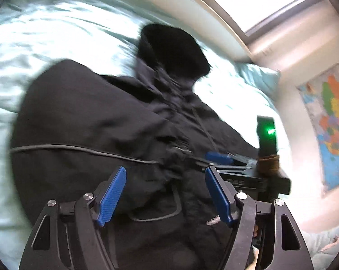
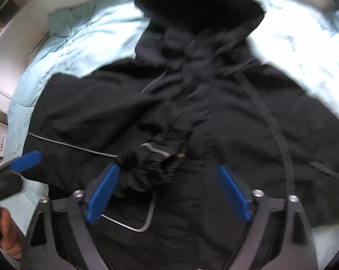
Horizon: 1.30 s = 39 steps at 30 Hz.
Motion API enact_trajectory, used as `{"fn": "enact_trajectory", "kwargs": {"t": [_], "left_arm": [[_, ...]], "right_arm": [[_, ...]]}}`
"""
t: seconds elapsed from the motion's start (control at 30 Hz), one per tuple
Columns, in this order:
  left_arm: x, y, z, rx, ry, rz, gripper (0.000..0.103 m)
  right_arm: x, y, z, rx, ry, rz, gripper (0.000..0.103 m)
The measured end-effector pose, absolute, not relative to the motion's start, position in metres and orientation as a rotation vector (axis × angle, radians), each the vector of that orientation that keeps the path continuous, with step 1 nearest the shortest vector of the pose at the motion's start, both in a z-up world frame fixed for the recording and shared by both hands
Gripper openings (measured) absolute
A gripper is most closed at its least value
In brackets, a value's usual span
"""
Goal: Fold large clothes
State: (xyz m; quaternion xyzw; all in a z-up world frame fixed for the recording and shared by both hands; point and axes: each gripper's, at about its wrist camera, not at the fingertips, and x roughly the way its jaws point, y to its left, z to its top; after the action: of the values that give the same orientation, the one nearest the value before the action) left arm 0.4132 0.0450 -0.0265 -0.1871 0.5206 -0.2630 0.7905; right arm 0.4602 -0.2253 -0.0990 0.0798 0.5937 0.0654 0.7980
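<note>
Black hooded jacket (image 2: 214, 117) is lying spread on a light blue bed cover (image 1: 45, 45), hood toward the far edge. L gripper (image 1: 165, 193) is hanging over it w/ jaws apart, nothing pinched. R gripper (image 2: 169, 193) is also gaping above the jacket; a bunched cuff (image 2: 151, 164) is touching its left pad, not clamped.

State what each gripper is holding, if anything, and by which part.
Nothing is held. The left gripper and the right gripper both stand open above the black jacket on the bed; no pad presses on the fabric.
</note>
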Motion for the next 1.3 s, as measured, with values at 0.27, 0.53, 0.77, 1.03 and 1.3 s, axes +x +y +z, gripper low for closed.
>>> {"fn": "enact_trajectory", "kwargs": {"t": [0.27,0.53,0.77,1.03,1.3], "left_arm": [[0.422,0.072,-0.009,-0.310,1.056,-0.403,0.074],[0.446,0.038,-0.028,-0.271,1.074,-0.420,0.074],[0.477,-0.035,-0.111,-0.066,1.233,-0.365,0.074],[0.480,-0.042,-0.126,0.028,1.251,-0.351,0.074],[0.467,-0.001,-0.062,-0.160,1.154,-0.384,0.074]], "right_arm": [[0.473,-0.224,-0.126,0.403,1.306,0.254,0.032],[0.427,-0.310,-0.013,0.199,1.030,0.004,0.031],[0.414,-0.402,-0.069,0.157,1.147,-0.236,0.031],[0.403,-0.411,-0.137,0.180,1.254,-0.253,0.038],[0.377,-0.402,-0.052,0.259,1.131,-0.218,0.066]]}}
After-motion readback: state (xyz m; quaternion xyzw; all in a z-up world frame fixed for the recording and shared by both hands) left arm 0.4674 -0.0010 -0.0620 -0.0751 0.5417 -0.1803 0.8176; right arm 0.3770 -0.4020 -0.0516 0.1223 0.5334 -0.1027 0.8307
